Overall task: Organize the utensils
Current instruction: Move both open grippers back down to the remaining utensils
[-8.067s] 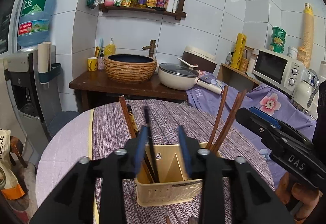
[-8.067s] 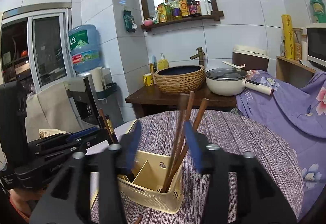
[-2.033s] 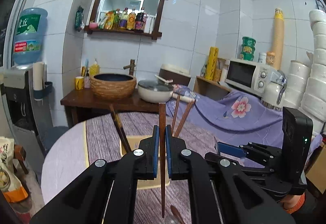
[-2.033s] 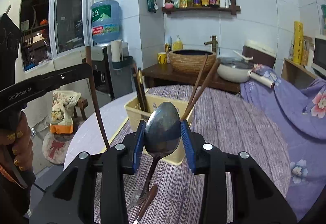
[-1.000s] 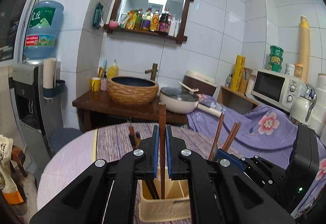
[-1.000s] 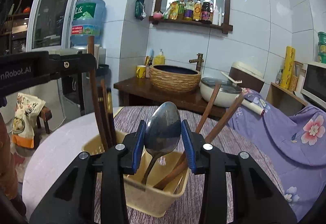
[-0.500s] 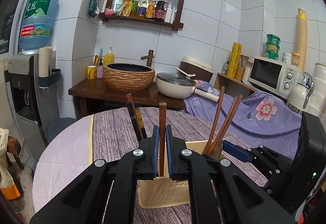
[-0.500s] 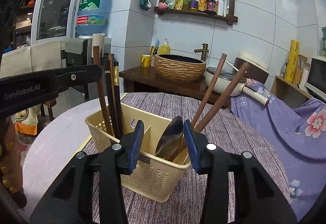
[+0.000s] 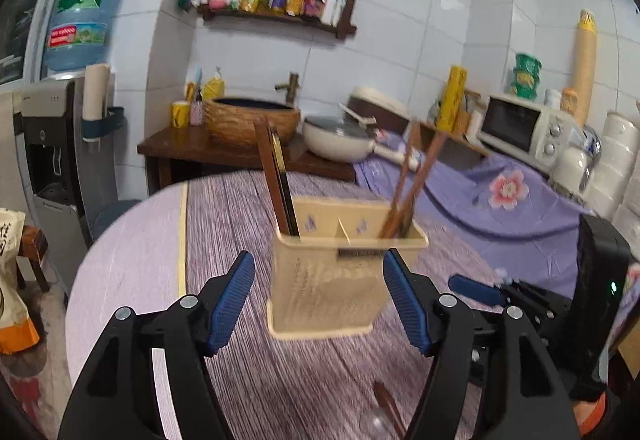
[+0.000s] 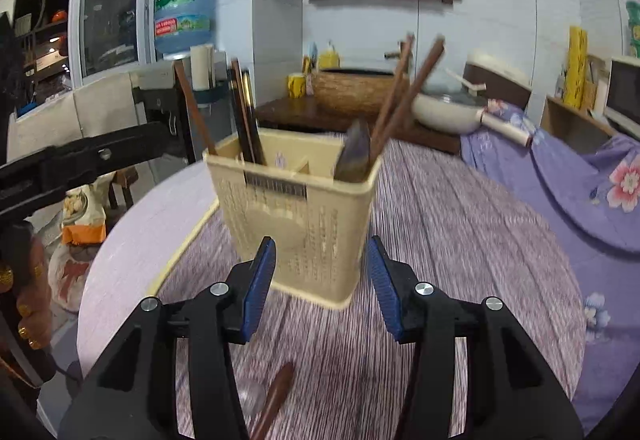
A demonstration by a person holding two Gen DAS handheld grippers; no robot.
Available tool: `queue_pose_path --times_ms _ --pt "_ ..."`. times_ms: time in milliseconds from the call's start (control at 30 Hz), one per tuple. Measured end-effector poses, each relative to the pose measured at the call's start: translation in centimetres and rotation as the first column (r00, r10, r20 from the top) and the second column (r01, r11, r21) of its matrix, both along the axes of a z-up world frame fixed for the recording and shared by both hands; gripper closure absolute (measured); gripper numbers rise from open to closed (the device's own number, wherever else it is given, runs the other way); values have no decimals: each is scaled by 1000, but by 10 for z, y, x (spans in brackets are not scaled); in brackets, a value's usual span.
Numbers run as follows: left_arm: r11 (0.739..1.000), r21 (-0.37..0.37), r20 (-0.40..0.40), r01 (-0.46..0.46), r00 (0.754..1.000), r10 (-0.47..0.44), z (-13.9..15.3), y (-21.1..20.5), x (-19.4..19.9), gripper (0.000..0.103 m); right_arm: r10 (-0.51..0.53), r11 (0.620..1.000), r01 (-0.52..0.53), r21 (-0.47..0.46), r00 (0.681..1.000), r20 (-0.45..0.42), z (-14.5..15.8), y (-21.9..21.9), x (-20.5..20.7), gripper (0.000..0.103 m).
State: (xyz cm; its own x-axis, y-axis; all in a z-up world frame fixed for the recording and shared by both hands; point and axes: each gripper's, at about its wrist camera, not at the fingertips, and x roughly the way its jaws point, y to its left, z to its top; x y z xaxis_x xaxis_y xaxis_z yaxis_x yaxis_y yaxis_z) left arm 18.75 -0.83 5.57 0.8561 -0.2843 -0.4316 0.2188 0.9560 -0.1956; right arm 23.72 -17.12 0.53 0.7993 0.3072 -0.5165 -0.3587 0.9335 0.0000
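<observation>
1. Right wrist view: the cream utensil basket (image 10: pixel 304 224) stands upright on the round table (image 10: pixel 460 240), on the purple striped cloth (image 10: pixel 440 300), with its left bottom corner close to the yellow border of the cloth.
2. A divider splits the basket. The left compartment holds dark chopsticks (image 10: pixel 244 112); the right compartment holds two brown chopsticks (image 10: pixel 404 92) that lean to the right and a metal spoon (image 10: pixel 354 152) with its bowl up.
3. The right gripper (image 10: pixel 320 280) is just in front of the basket. Its jaws are opening, and nothing is between the blue pads (image 10: pixel 260 280).
4. In the left wrist view the left gripper (image 9: pixel 320 304) is also before the basket (image 9: pixel 332 280). Its jaws are opening wide; the basket shows in the gap, but the pads (image 9: pixel 232 300) are apart from its walls.
5. One more utensil with a brown handle (image 10: pixel 276 396) lies flat on the cloth, near the front table edge, below the right gripper.
6. Open cloth lies to the right of the basket and behind it, up to the far rim of the table.
7. On the left the table has a bare pale strip (image 9: pixel 132 260) before its round edge.
8. Behind the table stands a dark wooden counter (image 9: pixel 200 148) with a woven basin (image 9: pixel 252 120).
</observation>
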Motion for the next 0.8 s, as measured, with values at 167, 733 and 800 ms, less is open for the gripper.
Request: queue_pose_path --times_ms 167,733,800 --pt "993 55 -147 102 985 -93 -45 -22 -17 39 -55 998 58 25 995 -86 -30 -15 -10 55" --pt "953 143 -401 266 896 -190 -132 -62 -34 58 -99 988 121 95 973 -208 -76 -49 -31 55" --pt "952 156 -402 263 897 -182 -134 -64 -32 60 -94 988 117 101 973 -211 -76 -48 -31 55"
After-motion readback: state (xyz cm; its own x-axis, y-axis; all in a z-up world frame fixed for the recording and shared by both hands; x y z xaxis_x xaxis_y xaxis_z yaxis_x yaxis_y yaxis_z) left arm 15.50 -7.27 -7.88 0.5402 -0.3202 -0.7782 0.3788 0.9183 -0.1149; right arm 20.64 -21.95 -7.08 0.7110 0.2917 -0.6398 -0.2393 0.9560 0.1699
